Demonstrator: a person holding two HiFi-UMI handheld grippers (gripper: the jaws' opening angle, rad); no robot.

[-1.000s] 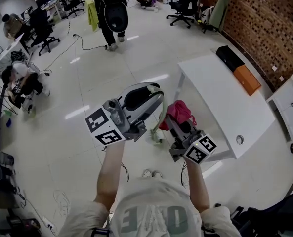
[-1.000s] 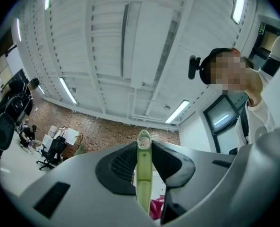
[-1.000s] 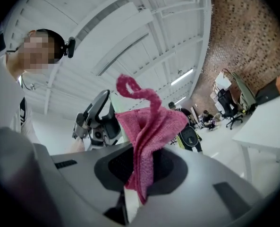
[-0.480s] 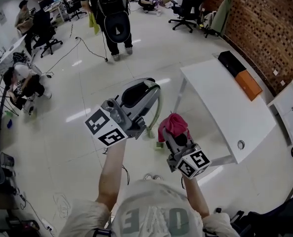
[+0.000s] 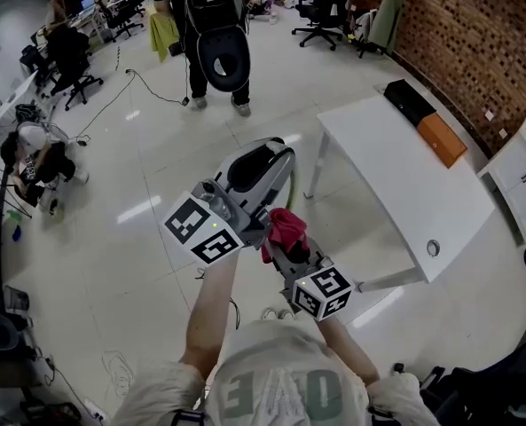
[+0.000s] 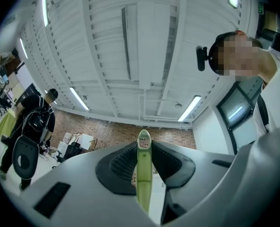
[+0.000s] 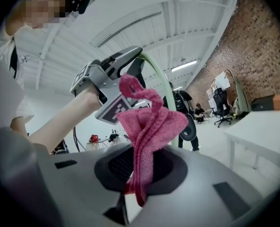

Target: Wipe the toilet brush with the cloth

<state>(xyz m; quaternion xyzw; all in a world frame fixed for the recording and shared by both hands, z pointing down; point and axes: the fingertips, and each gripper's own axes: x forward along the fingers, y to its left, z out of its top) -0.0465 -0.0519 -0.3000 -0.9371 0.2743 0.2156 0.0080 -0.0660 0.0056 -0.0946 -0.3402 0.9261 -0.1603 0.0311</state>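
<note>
The left gripper (image 5: 267, 162) has its jaws clamped on the thin green handle of the brush (image 5: 291, 174), near the handle's looped end, which sticks out past the jaws in the left gripper view (image 6: 143, 162). Held that high and tilted up, the handle curves away and down in mid-air over the floor, which seems meant to leave its length free for wiping. The right gripper (image 5: 285, 242) has its jaws shut on a pink cloth (image 5: 285, 224); a bunched tuft stands out beyond the jaws, a soft wad to press against the brush. In the right gripper view the cloth (image 7: 147, 126) rises in front of the left gripper and the green handle (image 7: 161, 77), so the two are lined up close together. The white desk (image 5: 396, 176) to the right plays no part; all of this is done in the air. The brush head shows in no view: from the head camera the cloth and right gripper cover where it would hang. Whether the cloth already touches the handle cannot be told, since they only overlap in each view. The left gripper view shows mostly ceiling beyond the handle.
</note>
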